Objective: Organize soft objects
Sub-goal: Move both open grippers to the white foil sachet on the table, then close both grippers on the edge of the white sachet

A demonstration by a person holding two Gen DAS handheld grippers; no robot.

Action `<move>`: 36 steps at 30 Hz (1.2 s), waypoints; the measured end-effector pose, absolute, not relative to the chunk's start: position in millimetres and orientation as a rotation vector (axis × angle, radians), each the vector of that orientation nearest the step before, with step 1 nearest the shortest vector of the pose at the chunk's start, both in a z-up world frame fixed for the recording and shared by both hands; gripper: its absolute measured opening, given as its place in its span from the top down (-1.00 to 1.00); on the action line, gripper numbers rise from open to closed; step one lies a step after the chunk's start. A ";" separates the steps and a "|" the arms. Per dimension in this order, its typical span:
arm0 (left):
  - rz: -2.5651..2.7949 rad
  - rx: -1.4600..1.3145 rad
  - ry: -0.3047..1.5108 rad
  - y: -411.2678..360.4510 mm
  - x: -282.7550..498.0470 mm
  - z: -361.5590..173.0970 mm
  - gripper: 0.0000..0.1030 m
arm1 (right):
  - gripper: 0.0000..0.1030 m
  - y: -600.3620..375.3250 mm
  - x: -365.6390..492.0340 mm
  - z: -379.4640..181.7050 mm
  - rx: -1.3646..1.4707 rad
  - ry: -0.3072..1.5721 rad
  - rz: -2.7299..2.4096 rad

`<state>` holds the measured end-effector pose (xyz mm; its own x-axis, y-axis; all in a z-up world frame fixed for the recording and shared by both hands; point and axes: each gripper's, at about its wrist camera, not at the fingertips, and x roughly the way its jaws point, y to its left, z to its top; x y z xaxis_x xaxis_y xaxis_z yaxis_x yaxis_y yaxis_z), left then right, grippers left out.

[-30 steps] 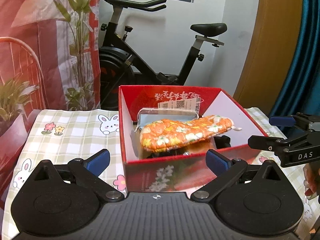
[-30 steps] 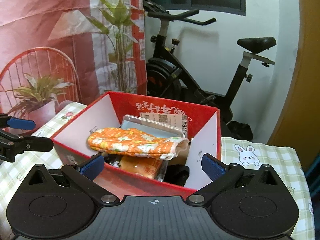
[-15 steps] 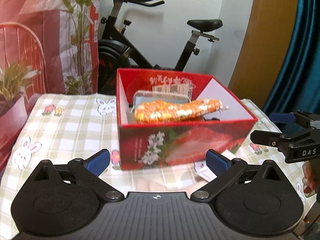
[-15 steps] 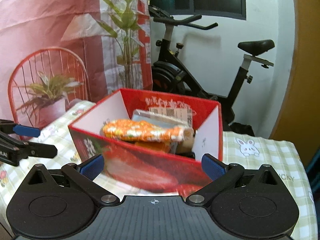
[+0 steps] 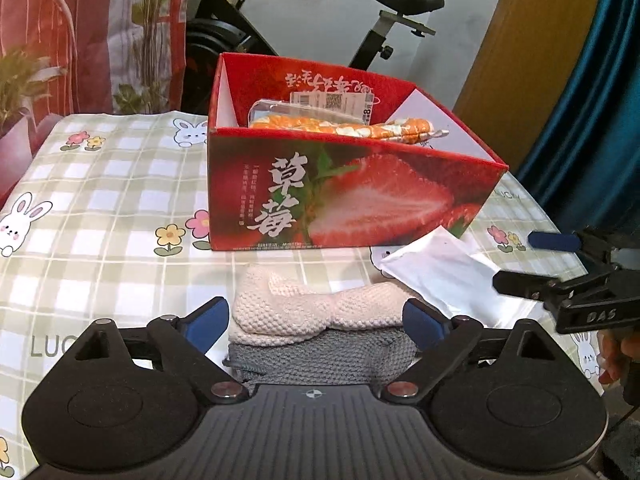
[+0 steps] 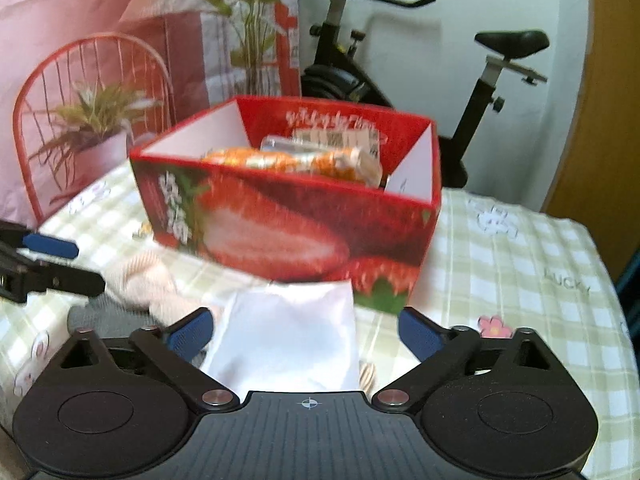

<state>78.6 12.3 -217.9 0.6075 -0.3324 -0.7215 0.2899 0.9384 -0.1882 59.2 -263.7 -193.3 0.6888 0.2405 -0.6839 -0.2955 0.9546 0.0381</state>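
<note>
A red strawberry box [image 5: 352, 196] stands on the checked tablecloth and holds an orange floral cloth [image 5: 348, 128]. In front of it a cream knitted piece [image 5: 304, 304] lies on a grey knitted piece [image 5: 320, 356]. My left gripper [image 5: 316, 320] straddles the cream piece, jaws wide but closing, pads not visibly pressing. A white soft packet [image 6: 288, 332] lies to the right of the knits, between the fingers of my right gripper [image 6: 306, 330], whose jaws are closing too with gaps on both sides. Each gripper shows in the other's view: right gripper [image 5: 560, 264], left gripper [image 6: 52, 260].
A clear plastic pack with a label [image 5: 320, 104] leans at the back of the box. Behind the table stand an exercise bike [image 5: 384, 20], a potted plant [image 6: 92, 128] and a red wire chair [image 6: 92, 80]. A blue curtain [image 5: 592, 120] hangs at the right.
Both grippers have dropped and drawn back from over the box to the table in front of it. The knitted pieces and the white packet have come between the fingers. Both jaws have narrowed slightly.
</note>
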 end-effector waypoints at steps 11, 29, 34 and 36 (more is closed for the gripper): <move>-0.351 -0.076 0.867 14.9 84.7 -229.9 -0.67 | -0.40 -267.3 67.4 -223.1 -0.013 0.870 0.330; -0.341 -0.123 0.884 19.2 86.7 -236.0 -0.54 | -0.40 -235.4 66.5 -227.1 -0.024 0.900 0.401; -0.346 -0.127 0.886 16.7 87.0 -236.8 -0.47 | -0.40 -235.0 66.0 -227.4 -0.015 0.900 0.403; -0.349 -0.126 0.890 15.1 88.1 -237.5 -0.41 | -0.39 -235.8 66.0 -227.4 -0.015 0.900 0.406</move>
<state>88.1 15.1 -237.5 0.5778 -0.3490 -0.7378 0.2453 0.9364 -0.2508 66.0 -235.8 -227.4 0.5513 0.3369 -0.7633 -0.3490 0.9241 0.1557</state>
